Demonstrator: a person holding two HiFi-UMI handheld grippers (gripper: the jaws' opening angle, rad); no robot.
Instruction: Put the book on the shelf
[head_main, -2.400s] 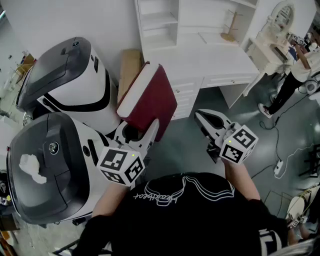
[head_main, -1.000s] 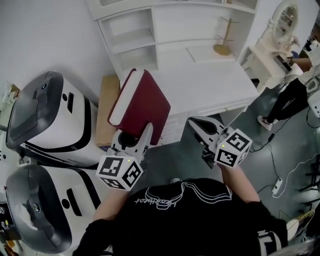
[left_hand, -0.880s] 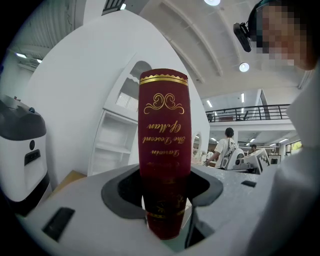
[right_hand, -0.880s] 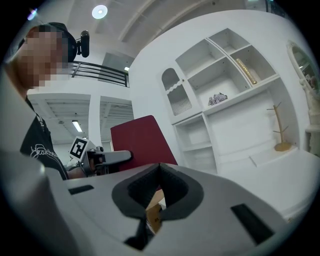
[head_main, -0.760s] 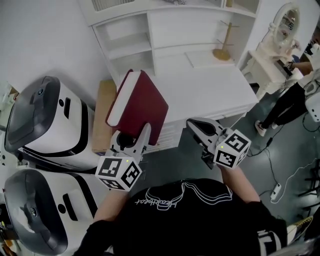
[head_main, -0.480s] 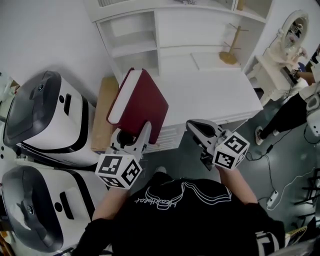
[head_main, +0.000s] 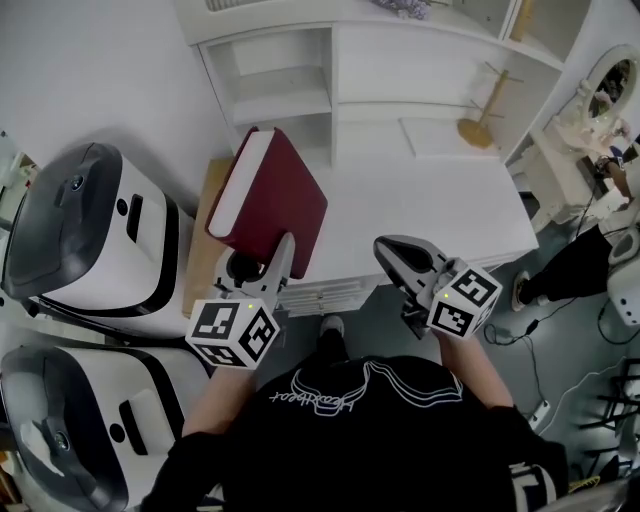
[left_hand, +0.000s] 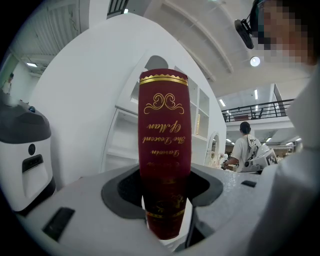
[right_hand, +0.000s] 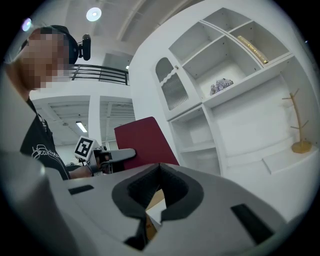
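A dark red book (head_main: 270, 198) with white page edges stands tilted above the left end of the white desk (head_main: 440, 205). My left gripper (head_main: 258, 268) is shut on its lower end. In the left gripper view the spine (left_hand: 164, 145), with gold lettering, rises between the jaws. The white shelf unit (head_main: 282, 82) with open compartments stands just beyond the book. My right gripper (head_main: 392, 252) hovers at the desk's front edge, shut, with nothing in it. From the right gripper view the book (right_hand: 145, 140) shows to the left of the shelf compartments (right_hand: 199, 135).
Two white-and-grey machines (head_main: 85, 235) (head_main: 60, 420) stand at the left, with a cardboard box (head_main: 205, 225) between them and the desk. A wooden stand (head_main: 482, 125) sits at the desk's back right. A person (left_hand: 247, 147) stands far off to the right.
Both grippers and the book have come closer to the white desk and shelf unit. The book now hangs over the desk's left end. The grip has not changed.
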